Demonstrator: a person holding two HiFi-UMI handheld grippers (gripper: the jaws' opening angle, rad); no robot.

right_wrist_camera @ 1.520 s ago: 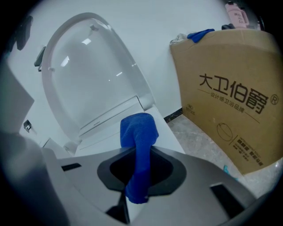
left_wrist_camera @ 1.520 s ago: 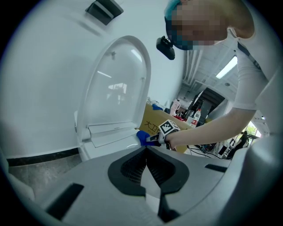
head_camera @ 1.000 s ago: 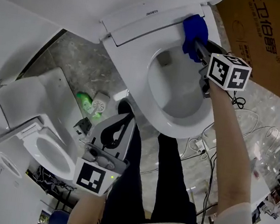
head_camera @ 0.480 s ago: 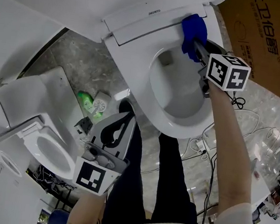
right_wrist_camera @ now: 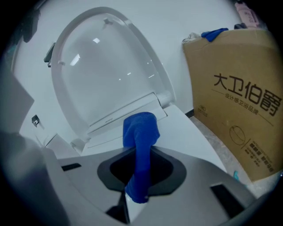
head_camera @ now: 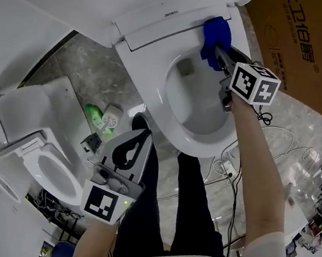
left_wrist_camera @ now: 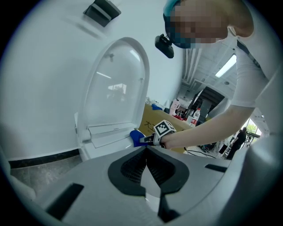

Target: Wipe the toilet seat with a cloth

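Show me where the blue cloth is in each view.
Head view: top centre, blue cloth at the toilet seat's rear, ahead of the right gripper.
Left gripper view: small, mid-frame, beside the marker cube.
Right gripper view: centre, pinched between the fingers.
Shared landmark: the cardboard box.

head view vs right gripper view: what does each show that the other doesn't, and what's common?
Head view only: the left claw held low, away from the toilet being wiped; a second toilet at lower left; a green bottle on the floor; cables.
Right gripper view only: the right claw with its jaws closed on the blue cloth, and the whole inner face of the raised lid.
Both: the cloth at the rear of the toilet seat, and the cardboard box beside it.
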